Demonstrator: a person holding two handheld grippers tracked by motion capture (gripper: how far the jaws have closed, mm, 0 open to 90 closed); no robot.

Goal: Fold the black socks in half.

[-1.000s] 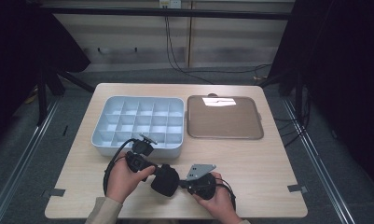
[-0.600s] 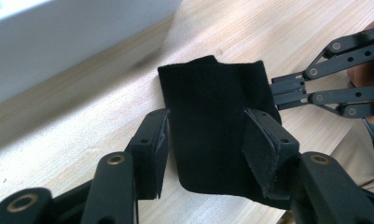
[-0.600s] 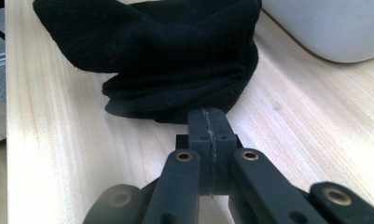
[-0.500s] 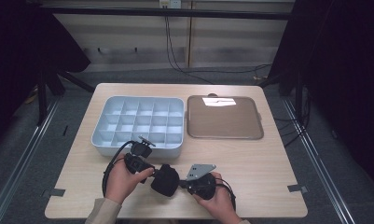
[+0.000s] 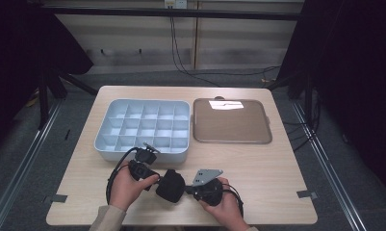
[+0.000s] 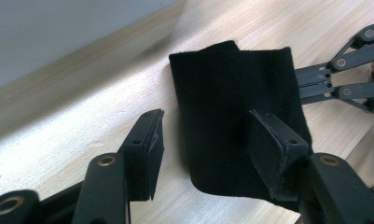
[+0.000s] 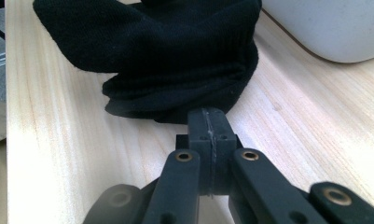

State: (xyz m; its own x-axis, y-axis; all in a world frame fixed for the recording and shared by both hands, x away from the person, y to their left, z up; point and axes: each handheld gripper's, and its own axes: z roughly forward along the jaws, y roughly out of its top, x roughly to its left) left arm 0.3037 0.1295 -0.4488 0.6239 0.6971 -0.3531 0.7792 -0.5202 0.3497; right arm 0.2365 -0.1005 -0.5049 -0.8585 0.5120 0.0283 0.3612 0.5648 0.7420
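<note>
A black cloth point(image 5: 170, 186) lies bunched on the table near its front edge, between my two grippers. My left gripper point(image 5: 143, 169) is on its left. In the left gripper view the jaws point(image 6: 208, 149) stand apart and have just been opening. The folded cloth point(image 6: 231, 93) sits just beyond them, partly behind the right pad point(image 6: 273, 144), and nothing is pressed between the pads. My right gripper point(image 5: 206, 185) is on the cloth's right. Its jaws point(image 7: 208, 126) are shut pad to pad, with the tips at the near edge of the cloth point(image 7: 175, 60).
A pale blue compartment box point(image 5: 142, 147) stands just beyond the hands; its wall point(image 6: 58, 32) point(image 7: 329, 28) is close in both gripper views. A brown tray point(image 5: 231, 120) sits to the right of the box. Bare wood stretches to the table's right.
</note>
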